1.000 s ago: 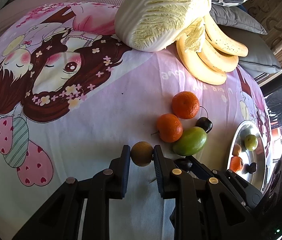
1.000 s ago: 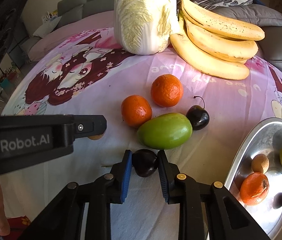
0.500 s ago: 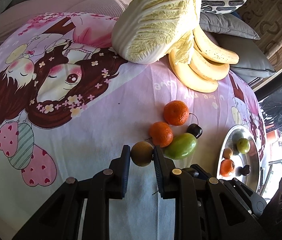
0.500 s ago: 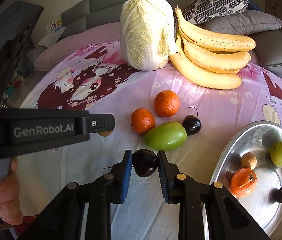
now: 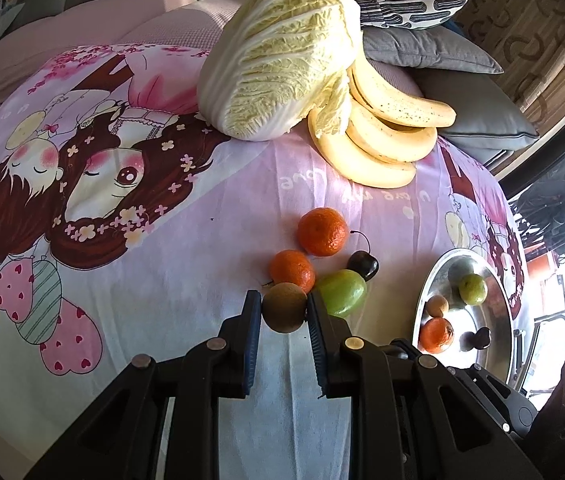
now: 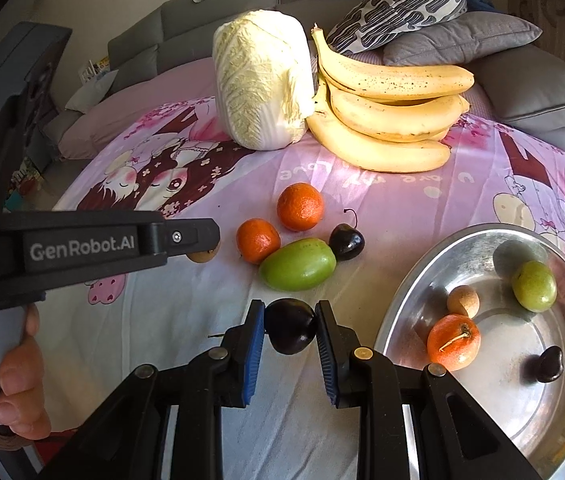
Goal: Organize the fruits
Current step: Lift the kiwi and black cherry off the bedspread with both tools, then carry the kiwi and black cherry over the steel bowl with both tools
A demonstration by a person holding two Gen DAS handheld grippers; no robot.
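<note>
My left gripper [image 5: 284, 307] is shut on a brown kiwi [image 5: 285, 307] and holds it above the pink cloth. My right gripper [image 6: 289, 325] is shut on a dark plum [image 6: 290, 326], just left of the steel bowl [image 6: 410, 280]. On the cloth lie two oranges [image 6: 299, 207] [image 6: 257, 239], a green mango [image 6: 298, 264] and a dark cherry [image 6: 346, 241]. The bowl holds a small orange [image 6: 453, 342], a green fruit [image 6: 533, 286], a tan fruit [image 6: 462, 301] and a dark fruit [image 6: 549, 365]. The left gripper also shows in the right wrist view [image 6: 198, 240], at the left.
A napa cabbage [image 6: 262, 84] and a bunch of bananas [image 6: 390, 112] lie at the back of the cloth. Grey and patterned cushions [image 6: 462, 36] sit behind them. The bowl also shows in the left wrist view [image 5: 502, 300], at the cloth's right edge.
Both grippers have risen and pulled back with their fruits held; the fruits on the cloth look smaller and farther. The bowl has come further into the right wrist view.
</note>
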